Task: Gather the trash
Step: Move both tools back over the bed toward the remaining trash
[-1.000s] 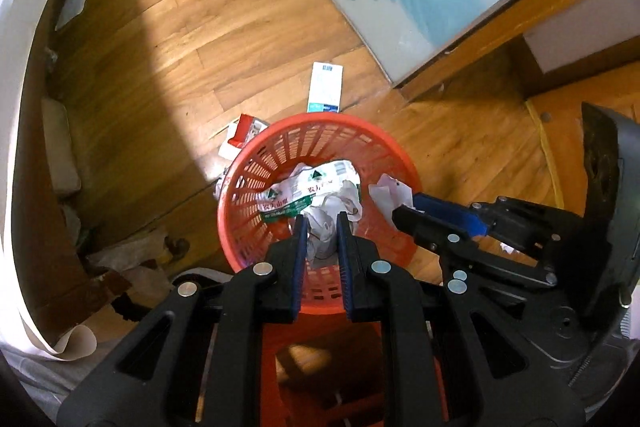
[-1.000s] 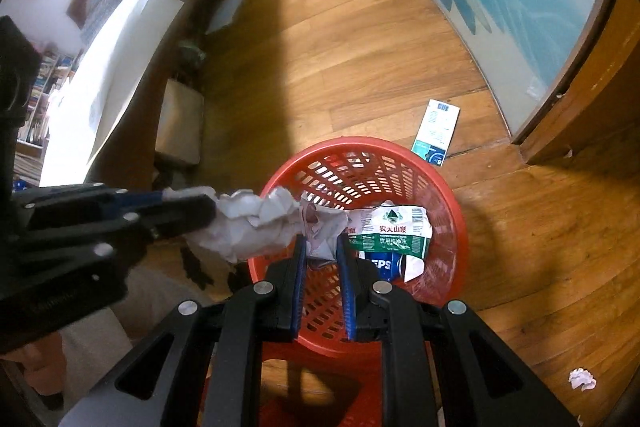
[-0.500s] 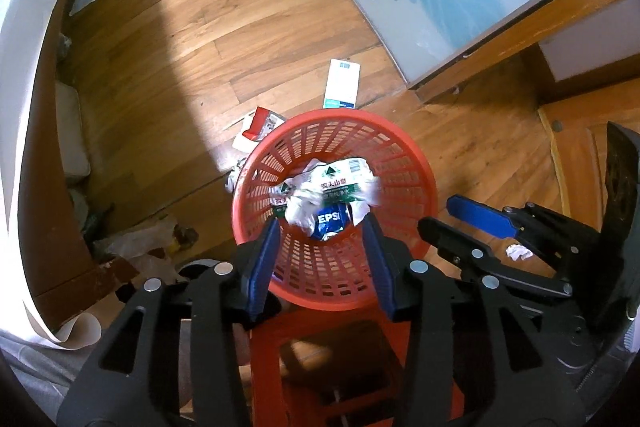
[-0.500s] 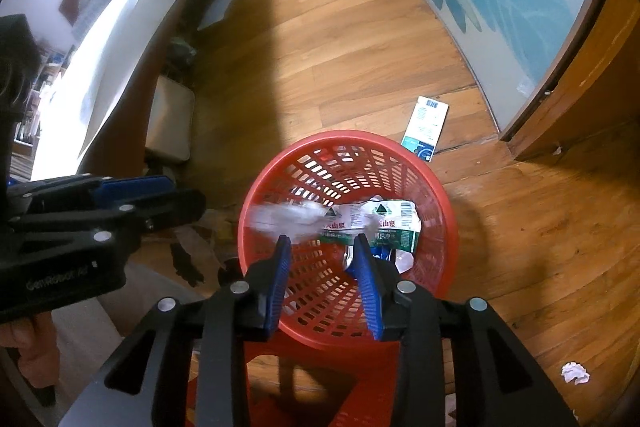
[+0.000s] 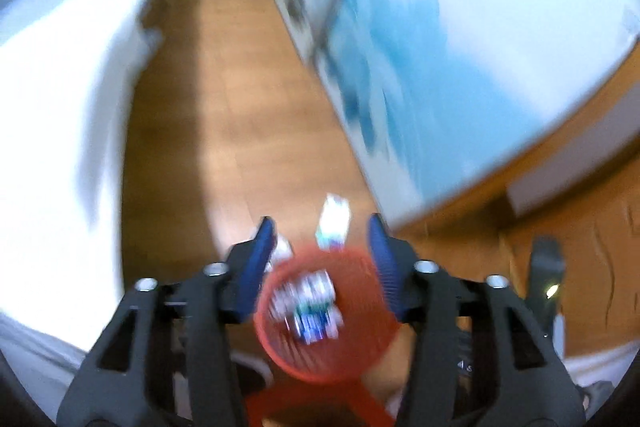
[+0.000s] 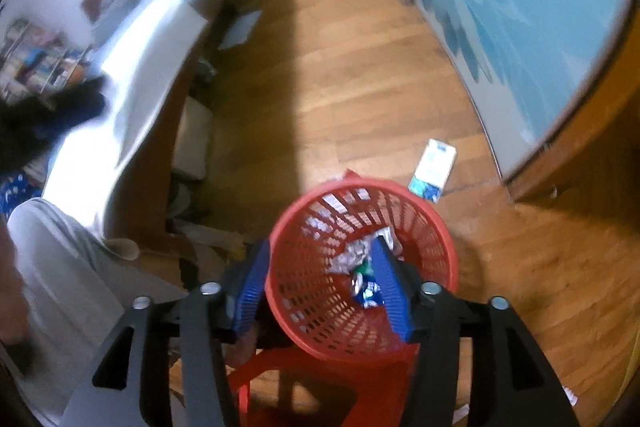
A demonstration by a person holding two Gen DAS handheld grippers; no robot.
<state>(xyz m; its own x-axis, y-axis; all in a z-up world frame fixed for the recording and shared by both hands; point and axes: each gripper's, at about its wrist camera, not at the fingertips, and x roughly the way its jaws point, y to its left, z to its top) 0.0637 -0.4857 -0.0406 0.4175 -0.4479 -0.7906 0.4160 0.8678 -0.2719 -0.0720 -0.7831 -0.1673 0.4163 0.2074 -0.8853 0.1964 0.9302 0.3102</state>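
Note:
A red mesh basket (image 6: 432, 235) stands on a red stool (image 6: 280, 379) and holds crumpled paper (image 6: 352, 255) and bottle wrappers. My right gripper (image 6: 320, 251) is open and empty, high over the basket's near rim. My left gripper (image 5: 320, 227) is open and empty above the same basket (image 5: 360, 355); its view is badly blurred. A white and blue carton lies on the wooden floor beyond the basket, in the right wrist view (image 6: 434, 169) and in the left wrist view (image 5: 334, 221).
A blue flower-patterned panel (image 6: 520, 7) runs along the right. A desk draped in white (image 6: 132, 75) stands at the left, with clutter under it. A small paper scrap (image 6: 570, 393) lies on the floor at the lower right.
Both grippers opened and dropped their crumpled paper into the basket, then rose and tilted up. The left one moved fast, blurring its view.

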